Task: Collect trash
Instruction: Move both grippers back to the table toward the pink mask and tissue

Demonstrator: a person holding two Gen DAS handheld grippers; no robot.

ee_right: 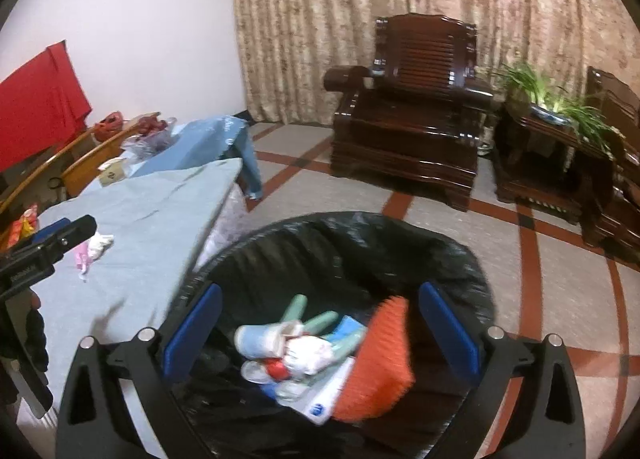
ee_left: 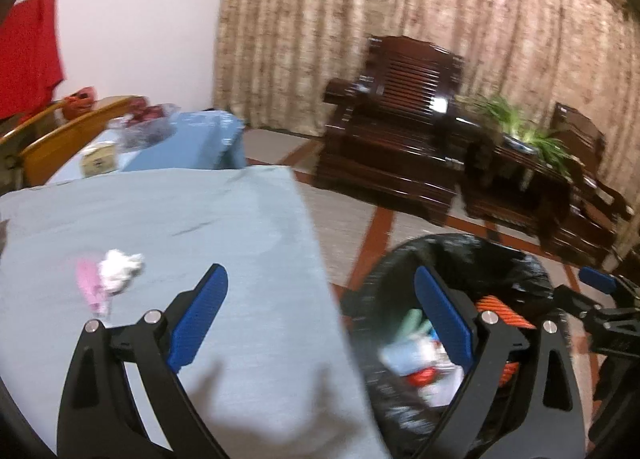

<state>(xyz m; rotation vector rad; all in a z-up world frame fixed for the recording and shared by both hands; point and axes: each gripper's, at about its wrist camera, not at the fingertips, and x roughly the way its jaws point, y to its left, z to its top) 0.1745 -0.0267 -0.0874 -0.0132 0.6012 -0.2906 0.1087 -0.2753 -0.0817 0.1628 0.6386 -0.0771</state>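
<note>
Trash left on the worktop (ee_left: 240, 219), a crumpled white tissue (ee_left: 120, 269) touching a pink wrapper (ee_left: 90, 287), looks light and soft, so the left tool (ee_left: 320, 315), jaws apart and empty like the right tool (ee_right: 320, 329) over the bin (ee_right: 460, 255), could pinch the tissue's bulk.

Small beige cardboard box (ee_right: 111, 176) on the far blue-covered table, one dark mark like a numeral, too blurred to read, white packet (ee_right: 320, 405) in the black-lined bin, blue logo, unreadable
</note>
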